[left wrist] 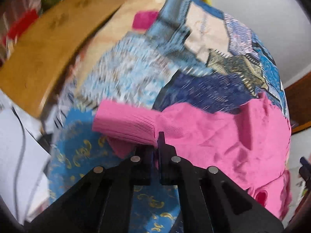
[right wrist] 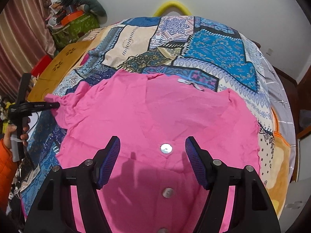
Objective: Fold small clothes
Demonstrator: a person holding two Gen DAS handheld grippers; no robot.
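Note:
A pink buttoned cardigan [right wrist: 155, 112] lies spread on a patchwork bedspread [right wrist: 213, 54], collar at the far side, several buttons down its middle. My left gripper [left wrist: 155, 141] is shut on the ribbed cuff of the cardigan's left sleeve [left wrist: 124, 122]; it also shows in the right wrist view [right wrist: 55, 104], pinching the sleeve end at the left. My right gripper [right wrist: 152, 147] is open and empty, hovering over the cardigan's front, fingers either side of the top button [right wrist: 166, 148]. The left wrist view is motion-blurred.
A wooden lap table [right wrist: 58, 71] lies at the bed's left edge. Cluttered boxes and bags [right wrist: 73, 25] stand at the back left by a curtain. A yellow curved object [right wrist: 172, 6] sits behind the bed. An orange blanket [right wrist: 279, 155] is at the right.

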